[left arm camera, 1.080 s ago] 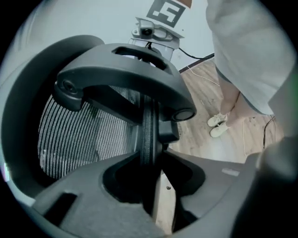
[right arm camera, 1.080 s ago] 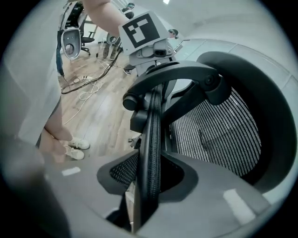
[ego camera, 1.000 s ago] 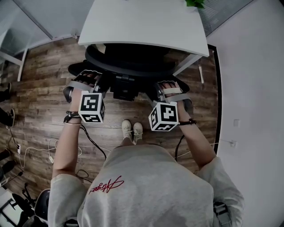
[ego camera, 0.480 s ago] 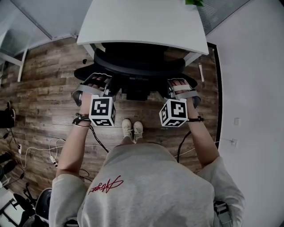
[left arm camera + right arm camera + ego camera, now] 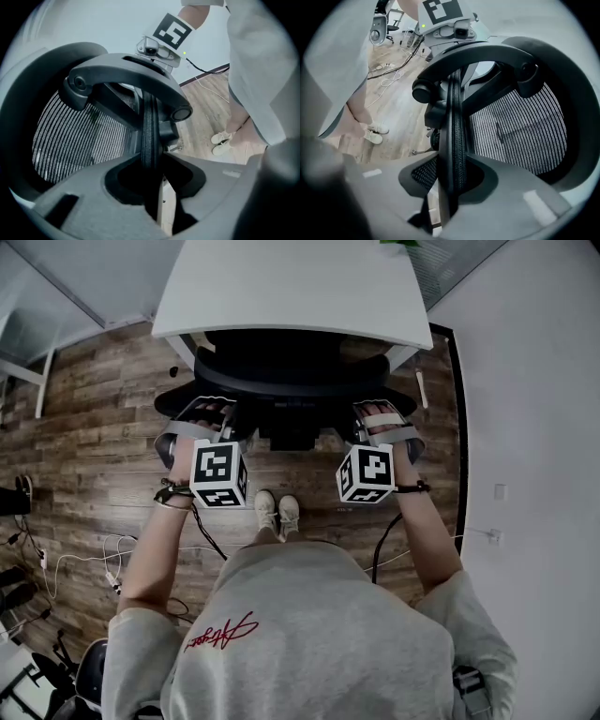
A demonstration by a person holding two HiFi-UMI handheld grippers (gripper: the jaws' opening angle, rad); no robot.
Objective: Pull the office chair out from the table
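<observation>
Office chair (image 5: 291, 371): seat tucked under the white desk (image 5: 291, 282) at the far side, backrest toward the near side.
Left hand-held gripper (image 5: 208, 416): jaws partly closed and clamped on the left edge of the backrest — the thin mesh rim is pinched between the pads.
Right hand-held gripper (image 5: 377, 416): jaws have just been closing, with the right backrest rim between them and gripped.
Person: stands just behind the chair on the wood floor (image 5: 94, 418), white shoes (image 5: 277, 514) near its base.
Cables (image 5: 84, 563): loose on the floor, near left.
</observation>
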